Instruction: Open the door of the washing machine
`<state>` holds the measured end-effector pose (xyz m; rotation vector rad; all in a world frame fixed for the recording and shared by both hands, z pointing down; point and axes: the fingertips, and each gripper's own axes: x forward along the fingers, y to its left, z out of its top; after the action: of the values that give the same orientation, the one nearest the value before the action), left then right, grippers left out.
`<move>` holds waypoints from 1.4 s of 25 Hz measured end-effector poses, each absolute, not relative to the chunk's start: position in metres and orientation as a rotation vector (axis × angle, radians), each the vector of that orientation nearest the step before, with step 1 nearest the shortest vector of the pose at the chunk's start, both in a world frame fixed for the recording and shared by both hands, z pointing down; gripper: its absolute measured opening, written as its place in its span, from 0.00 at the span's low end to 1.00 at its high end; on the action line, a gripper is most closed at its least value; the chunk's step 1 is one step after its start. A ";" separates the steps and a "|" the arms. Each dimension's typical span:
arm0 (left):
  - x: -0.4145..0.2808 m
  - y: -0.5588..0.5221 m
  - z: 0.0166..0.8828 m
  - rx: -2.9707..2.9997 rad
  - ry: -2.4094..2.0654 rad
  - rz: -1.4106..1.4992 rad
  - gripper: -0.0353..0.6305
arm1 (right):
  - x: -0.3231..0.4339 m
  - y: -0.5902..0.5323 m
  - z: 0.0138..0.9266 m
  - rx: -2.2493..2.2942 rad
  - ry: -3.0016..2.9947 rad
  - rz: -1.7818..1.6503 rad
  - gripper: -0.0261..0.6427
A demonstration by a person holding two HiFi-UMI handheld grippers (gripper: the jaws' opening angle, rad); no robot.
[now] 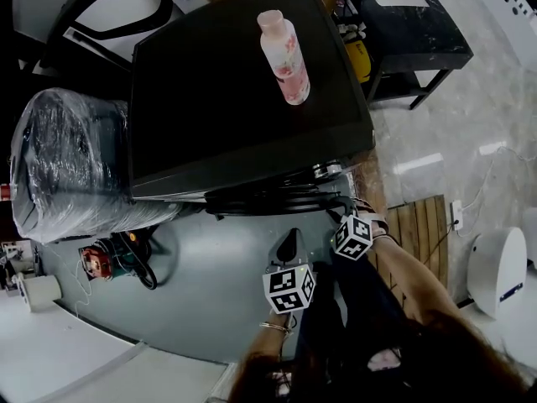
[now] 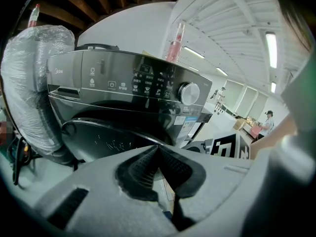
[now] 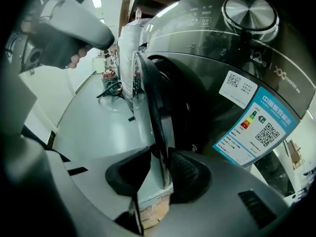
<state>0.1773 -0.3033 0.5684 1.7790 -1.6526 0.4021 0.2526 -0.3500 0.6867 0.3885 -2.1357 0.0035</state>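
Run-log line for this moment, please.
door: ajar | right gripper: shut on door edge | left gripper: shut, empty

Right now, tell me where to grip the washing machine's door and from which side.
Grip the door by its free rim, coming edge-on from the front. It stands ajar, so that thin rim juts clear of the washing machine and both pads can flank it. The right gripper is closed across it there.

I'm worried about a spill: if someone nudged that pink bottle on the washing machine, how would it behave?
The pink bottle stands tall and narrow, so it would probably tip easily. Its round body suggests it might then roll across the smooth top of the washing machine. It looks like plastic, so likely light rather than fragile.
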 end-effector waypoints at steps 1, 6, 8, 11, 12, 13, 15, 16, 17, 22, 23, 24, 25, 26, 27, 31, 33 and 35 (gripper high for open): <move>0.177 -0.301 0.569 1.785 -1.646 0.404 0.07 | 0.253 -0.347 0.687 0.396 -2.131 0.007 0.19; 0.176 -0.287 0.572 1.820 -1.614 0.420 0.07 | 0.253 -0.333 0.690 0.427 -2.112 0.022 0.19; 0.176 -0.282 0.574 1.834 -1.601 0.424 0.07 | 0.254 -0.326 0.690 0.435 -2.106 0.023 0.19; 0.173 -0.274 0.574 1.862 -1.580 0.427 0.07 | 0.254 -0.317 0.691 0.459 -2.095 0.028 0.19; 0.171 -0.272 0.574 1.877 -1.574 0.434 0.07 | 0.254 -0.314 0.691 0.469 -2.091 0.030 0.19; 0.170 -0.270 0.573 1.896 -1.569 0.443 0.07 | 0.253 -0.312 0.692 0.479 -2.088 0.032 0.19; 0.169 -0.266 0.572 1.933 -1.550 0.458 0.07 | 0.253 -0.308 0.692 0.496 -2.080 0.031 0.19; 0.169 -0.264 0.572 1.948 -1.539 0.459 0.07 | 0.254 -0.306 0.692 0.505 -2.074 0.032 0.19; 0.169 -0.262 0.573 1.956 -1.531 0.455 0.07 | 0.255 -0.304 0.693 0.514 -2.067 0.034 0.19; 0.166 -0.249 0.576 1.984 -1.503 0.430 0.07 | 0.256 -0.295 0.695 0.558 -2.041 0.045 0.19; 0.166 -0.245 0.577 1.993 -1.496 0.434 0.07 | 0.256 -0.293 0.695 0.564 -2.038 0.046 0.19; 0.165 -0.241 0.578 1.999 -1.491 0.440 0.07 | 0.256 -0.291 0.695 0.568 -2.035 0.049 0.19; 0.165 -0.237 0.580 2.000 -1.488 0.445 0.07 | 0.256 -0.289 0.695 0.571 -2.033 0.055 0.19; 0.165 -0.233 0.581 1.996 -1.489 0.446 0.07 | 0.256 -0.286 0.696 0.573 -2.030 0.064 0.19; 0.164 -0.229 0.582 1.986 -1.493 0.444 0.07 | 0.255 -0.284 0.696 0.575 -2.028 0.073 0.19; 0.162 -0.216 0.585 1.923 -1.527 0.409 0.07 | 0.254 -0.271 0.697 0.577 -2.037 0.089 0.19; 0.162 -0.210 0.585 1.898 -1.552 0.386 0.07 | 0.255 -0.265 0.697 0.583 -2.048 0.083 0.19; 0.162 -0.205 0.585 1.880 -1.577 0.363 0.07 | 0.256 -0.262 0.698 0.585 -2.052 0.077 0.18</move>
<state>0.1622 -0.2054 0.5853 1.8796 -1.5771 0.3635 0.2558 -0.2623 0.6977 0.5846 -2.0522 0.0771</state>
